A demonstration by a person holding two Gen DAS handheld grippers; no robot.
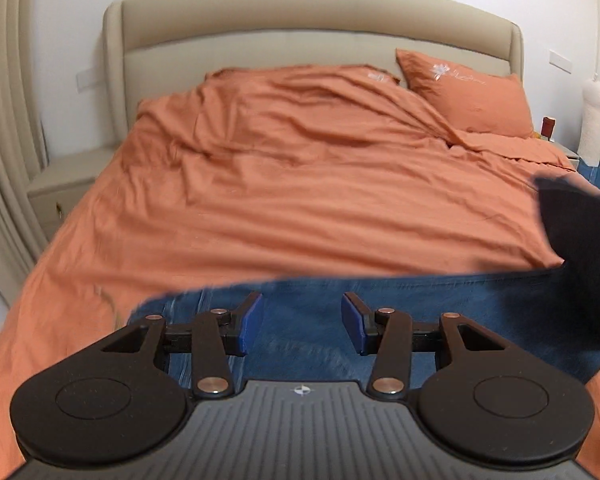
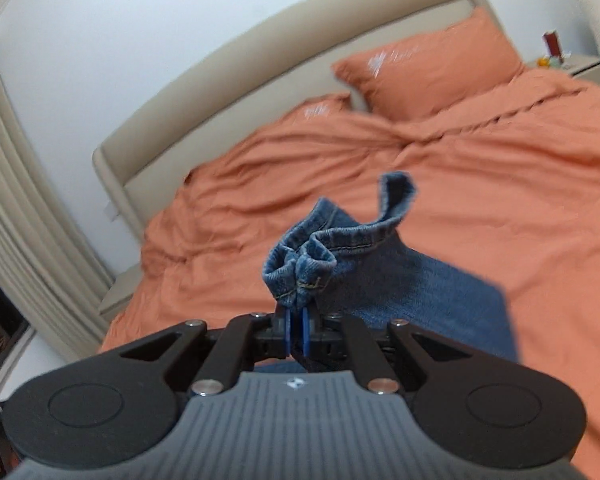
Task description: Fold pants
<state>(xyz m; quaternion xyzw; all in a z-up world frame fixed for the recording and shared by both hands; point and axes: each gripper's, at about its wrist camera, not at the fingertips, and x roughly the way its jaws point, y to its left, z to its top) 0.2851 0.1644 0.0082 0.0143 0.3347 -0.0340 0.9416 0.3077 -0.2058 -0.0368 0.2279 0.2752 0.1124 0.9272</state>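
Blue denim pants (image 1: 440, 300) lie on the orange bed near its front edge. My left gripper (image 1: 302, 322) is open and empty, hovering just above the denim. In the left wrist view the right gripper (image 1: 576, 248) shows as a dark shape at the right, raised above the pants. My right gripper (image 2: 296, 330) is shut on a bunched hem of the pants (image 2: 300, 264) and holds it lifted above the bed. The rest of the denim (image 2: 432, 288) hangs down from it to the bed.
The orange duvet (image 1: 300, 184) is rumpled across the bed. Two orange pillows (image 1: 468, 92) rest against the beige headboard (image 1: 312, 16). A nightstand (image 1: 66, 176) stands at the left, another with small items (image 2: 568, 64) at the right. Beige curtains (image 2: 16, 184) hang at the left.
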